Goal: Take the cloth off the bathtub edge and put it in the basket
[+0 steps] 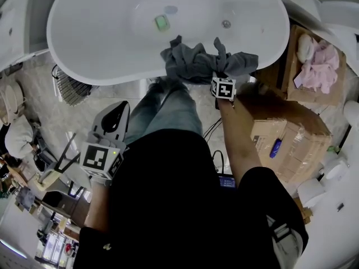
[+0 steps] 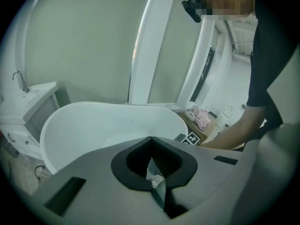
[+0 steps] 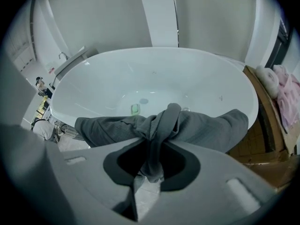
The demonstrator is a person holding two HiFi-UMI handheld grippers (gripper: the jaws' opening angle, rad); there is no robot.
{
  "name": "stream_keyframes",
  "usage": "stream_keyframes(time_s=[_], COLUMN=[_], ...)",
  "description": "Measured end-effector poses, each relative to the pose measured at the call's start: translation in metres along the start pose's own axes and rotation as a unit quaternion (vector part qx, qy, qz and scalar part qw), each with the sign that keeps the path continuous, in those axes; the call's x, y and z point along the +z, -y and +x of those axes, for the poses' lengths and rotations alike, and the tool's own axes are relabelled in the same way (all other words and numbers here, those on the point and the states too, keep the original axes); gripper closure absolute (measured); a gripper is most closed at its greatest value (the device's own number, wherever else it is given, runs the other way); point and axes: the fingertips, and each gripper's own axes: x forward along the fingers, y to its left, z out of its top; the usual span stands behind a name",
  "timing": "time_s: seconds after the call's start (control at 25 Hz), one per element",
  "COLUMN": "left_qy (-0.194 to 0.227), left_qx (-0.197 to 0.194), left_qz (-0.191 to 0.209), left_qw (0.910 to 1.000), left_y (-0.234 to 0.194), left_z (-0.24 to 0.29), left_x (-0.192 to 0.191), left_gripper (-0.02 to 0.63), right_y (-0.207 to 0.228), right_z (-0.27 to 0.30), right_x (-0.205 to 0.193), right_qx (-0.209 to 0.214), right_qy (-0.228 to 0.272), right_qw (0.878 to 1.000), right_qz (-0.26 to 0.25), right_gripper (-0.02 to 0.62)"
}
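Observation:
A dark grey cloth [image 1: 193,63] lies bunched over the near rim of the white bathtub [image 1: 101,74]. My right gripper [image 1: 219,73] is over that rim, shut on a fold of the cloth [image 3: 201,128]. In the right gripper view the fold is pinched between the jaws of my right gripper [image 3: 157,142], and the rest spreads to both sides along the rim [image 3: 253,93]. My left gripper [image 1: 115,114] hangs low at the left, away from the tub, with its jaws together and nothing in them. In its own view the left gripper [image 2: 150,138] points toward the tub [image 2: 93,125].
A wire basket [image 1: 70,88] stands on the floor under the tub's left end. At the right, a wooden box [image 1: 291,72] holds pink cloths [image 1: 320,66], and cardboard boxes [image 1: 291,139] sit in front of it. A green object [image 1: 162,22] lies inside the tub.

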Motion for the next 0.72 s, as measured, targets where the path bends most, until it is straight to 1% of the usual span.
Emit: stream_keyframes(time_s=[0.08,0.36,0.72], left_qy=[0.006,0.028,0.065], left_qx=[0.001,0.003,-0.002], left_qz=[0.005,0.001,0.002], left_qw=[1.0000,0.9996,0.9979], left_y=[0.001,0.002,0.000], left_z=[-0.004,-0.013,-0.023], left_x=[0.001,0.009,0.033], left_gripper=[0.594,0.594,0.594], right_y=[-0.003,-0.019,-0.051], right_z=[-0.006,-0.043,-0.119], right_x=[0.003,0.022,0.075], right_qx=[0.007,0.031,0.053], right_qy=[0.012,0.066,0.145], right_qw=[1.000,0.997,0.988], right_qz=[0.002,0.005,-0.020], right_gripper=[0.522,0.523,0.523])
